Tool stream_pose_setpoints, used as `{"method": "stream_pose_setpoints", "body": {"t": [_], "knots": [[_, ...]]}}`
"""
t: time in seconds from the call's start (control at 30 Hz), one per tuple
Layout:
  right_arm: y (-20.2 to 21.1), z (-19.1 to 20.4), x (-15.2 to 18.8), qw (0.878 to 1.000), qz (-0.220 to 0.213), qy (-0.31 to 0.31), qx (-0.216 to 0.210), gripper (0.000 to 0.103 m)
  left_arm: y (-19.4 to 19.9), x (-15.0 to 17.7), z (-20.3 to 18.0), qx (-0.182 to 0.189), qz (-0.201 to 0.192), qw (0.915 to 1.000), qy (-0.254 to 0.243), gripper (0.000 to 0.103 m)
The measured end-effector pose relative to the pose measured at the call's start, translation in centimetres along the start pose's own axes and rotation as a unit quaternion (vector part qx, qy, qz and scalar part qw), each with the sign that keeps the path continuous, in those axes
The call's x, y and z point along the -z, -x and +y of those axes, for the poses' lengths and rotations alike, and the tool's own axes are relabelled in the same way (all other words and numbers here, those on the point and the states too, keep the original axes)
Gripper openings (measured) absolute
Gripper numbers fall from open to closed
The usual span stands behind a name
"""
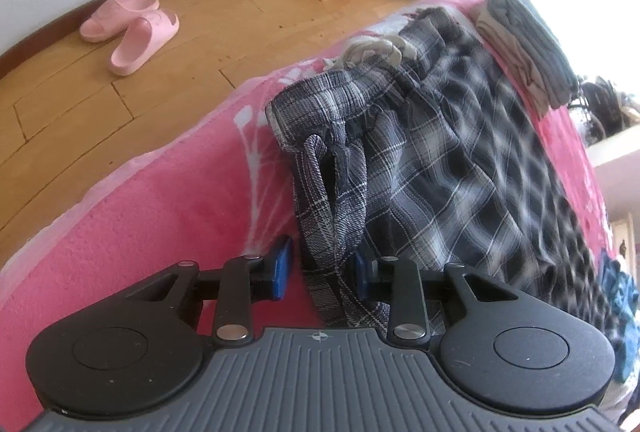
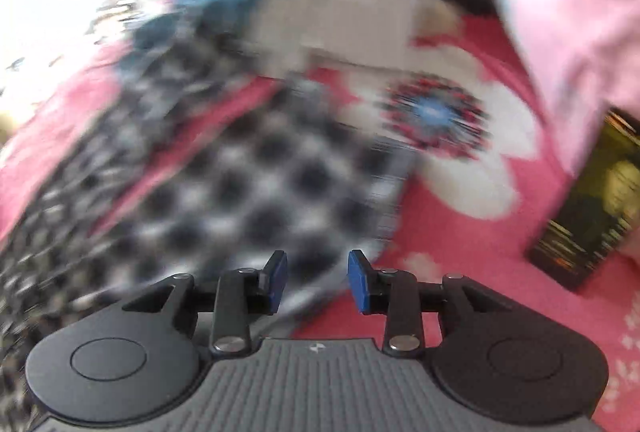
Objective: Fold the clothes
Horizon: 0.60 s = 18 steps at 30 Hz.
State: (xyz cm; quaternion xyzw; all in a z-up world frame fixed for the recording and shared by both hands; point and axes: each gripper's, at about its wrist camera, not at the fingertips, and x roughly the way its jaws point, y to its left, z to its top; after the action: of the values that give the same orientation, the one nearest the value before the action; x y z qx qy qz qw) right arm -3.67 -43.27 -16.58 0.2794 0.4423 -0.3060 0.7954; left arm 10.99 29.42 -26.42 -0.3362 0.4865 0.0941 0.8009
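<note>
The right wrist view is smeared by motion blur: the plaid garment point(image 2: 240, 191) reads only as dark and pale blobs, and the grey and blue clothes point(image 2: 320, 3) beyond it cannot be told apart. A dark box point(image 2: 592, 207) at the pink blanket's point(image 2: 460, 252) right edge is cut off by the frame, its print unreadable. In the left wrist view the plaid cloth hides the right blue pad point(image 1: 362, 268) of the left gripper point(image 1: 320, 268); whether the pads press the fabric is unclear. A blue garment point(image 1: 624, 296) is cropped at the right edge.

both wrist cams close, angled down, sharing plaid garment point(image 1: 440, 159) on bed.
</note>
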Motion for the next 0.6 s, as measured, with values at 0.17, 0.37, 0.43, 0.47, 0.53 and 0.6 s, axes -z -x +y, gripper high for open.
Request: {"method": "stream_pose_setpoints", "body": {"t": [0.17,0.37,0.43,0.47,0.53,0.6], "knots": [[-1.1,3.2,-0.3,0.997,0.022,0.053,-0.043,0.035,-0.3,-0.4,-0.2,-0.009,0.014,0.9998,-0.006,0.033],[-1.5,-3.1,2.6,0.995,0.074,-0.023,-0.058,0.035,-0.8,-0.1,-1.3,-0.044,0.002,0.9989,0.013,0.037],[-1.8,-5.8,3.5,0.993,0.080,-0.055,-0.070,0.036,-0.7,0.2,-1.7,-0.057,-0.012,0.9979,0.027,0.039],[-2.3,-7.1,3.5,0.991,0.082,-0.071,-0.078,0.037,-0.6,0.5,-2.0,-0.066,-0.022,0.9970,0.033,0.039],[-3.6,-9.1,3.1,0.985,0.090,-0.108,-0.097,0.038,-0.7,0.9,-2.6,-0.085,-0.035,0.9952,0.035,0.040],[-5.2,-10.3,2.4,0.978,0.112,-0.137,-0.112,0.038,-0.9,1.2,-3.3,-0.107,-0.045,0.9929,0.029,0.041]]}}
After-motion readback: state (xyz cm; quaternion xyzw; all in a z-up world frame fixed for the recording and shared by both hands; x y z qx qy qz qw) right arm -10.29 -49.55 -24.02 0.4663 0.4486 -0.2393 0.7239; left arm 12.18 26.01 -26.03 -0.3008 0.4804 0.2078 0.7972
